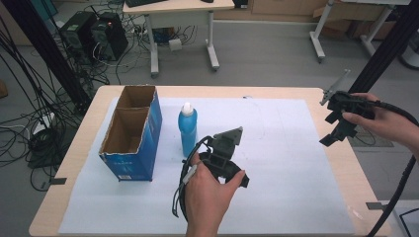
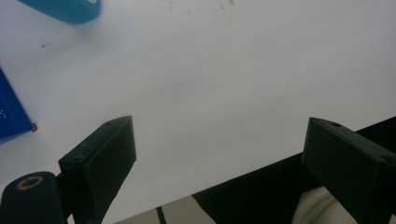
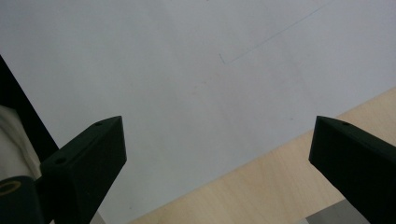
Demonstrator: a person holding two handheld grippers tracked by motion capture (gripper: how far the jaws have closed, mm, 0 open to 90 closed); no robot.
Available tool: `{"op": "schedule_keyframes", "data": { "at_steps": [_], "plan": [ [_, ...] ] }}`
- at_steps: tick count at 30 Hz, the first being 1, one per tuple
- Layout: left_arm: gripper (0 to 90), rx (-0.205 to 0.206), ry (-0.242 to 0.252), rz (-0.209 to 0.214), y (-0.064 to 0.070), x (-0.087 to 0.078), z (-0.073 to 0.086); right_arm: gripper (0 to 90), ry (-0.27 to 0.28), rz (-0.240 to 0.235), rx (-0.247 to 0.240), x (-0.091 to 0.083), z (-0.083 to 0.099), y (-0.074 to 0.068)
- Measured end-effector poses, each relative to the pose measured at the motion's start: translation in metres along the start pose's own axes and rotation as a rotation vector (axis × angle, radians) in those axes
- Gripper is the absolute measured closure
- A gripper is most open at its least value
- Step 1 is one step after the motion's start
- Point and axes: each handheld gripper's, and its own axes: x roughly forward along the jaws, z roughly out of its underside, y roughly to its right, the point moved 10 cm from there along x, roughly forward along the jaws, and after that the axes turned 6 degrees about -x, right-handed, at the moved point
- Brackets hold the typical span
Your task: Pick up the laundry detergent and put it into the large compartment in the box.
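High view shows the upright blue plastic bottle with a white cap (image 1: 188,127) standing on the counter (image 1: 316,91) beside the open blue cardboard box (image 1: 132,133), just ahead-left of the left gripper (image 1: 223,157), jaws wide and empty, while the right gripper (image 1: 341,116), likewise wide, hangs well apart.

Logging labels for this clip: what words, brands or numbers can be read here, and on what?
Nothing can be quoted as it reads.
Blue box: pale print low on its front, too blurred to read.
Blue bottle: no readable label.
White sheet: faint pencil lines, no text.
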Motion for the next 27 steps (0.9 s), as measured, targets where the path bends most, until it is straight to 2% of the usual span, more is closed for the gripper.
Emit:
{"op": "schedule_keyframes", "data": {
  "at_steps": [6,9,12,13,15,17,18,19,21,23,26,27],
  "plan": [
    [10.0,0.006,-0.001,-0.014,0.001,-0.009,-0.001,4.0,-0.002,-0.004,-0.002,0.001,0.000,0.000],
    [9.9,0.004,0.022,-0.042,0.000,-0.024,-0.004,4.0,0.003,0.001,-0.007,0.001,-0.001,-0.001],
    [9.5,0.004,0.031,-0.056,-0.001,-0.031,-0.006,4.0,0.001,0.000,-0.010,0.000,-0.001,-0.001],
    [9.5,0.007,0.044,-0.067,-0.002,-0.041,-0.010,4.0,0.002,-0.001,-0.009,0.000,-0.002,-0.001],
    [9.4,0.006,0.051,-0.073,-0.002,-0.045,-0.011,4.0,0.000,-0.001,-0.010,0.000,-0.002,-0.002],
    [9.2,0.004,0.081,-0.091,-0.005,-0.062,-0.017,4.0,-0.001,0.000,-0.013,0.000,-0.002,-0.003],
    [9.1,0.004,0.081,-0.091,-0.005,-0.062,-0.017,4.0,-0.002,-0.001,-0.013,0.000,-0.002,-0.003],
    [8.9,-0.002,0.110,-0.104,-0.008,-0.074,-0.021,4.0,-0.002,-0.001,-0.011,0.001,-0.002,-0.003],
    [8.7,-0.006,0.122,-0.106,-0.010,-0.078,-0.023,4.0,-0.004,0.000,-0.013,0.001,-0.003,-0.003],
    [7.5,-0.017,0.141,-0.131,-0.014,-0.092,-0.032,4.1,-0.005,-0.005,-0.012,0.002,-0.003,-0.003],
    [7.3,-0.025,0.153,-0.133,-0.018,-0.100,-0.038,4.0,-0.008,-0.006,-0.013,0.003,-0.004,-0.003],
    [7.3,-0.041,0.165,-0.139,-0.024,-0.107,-0.045,4.0,-0.009,-0.007,-0.015,0.003,-0.004,-0.003]
  ]
}}
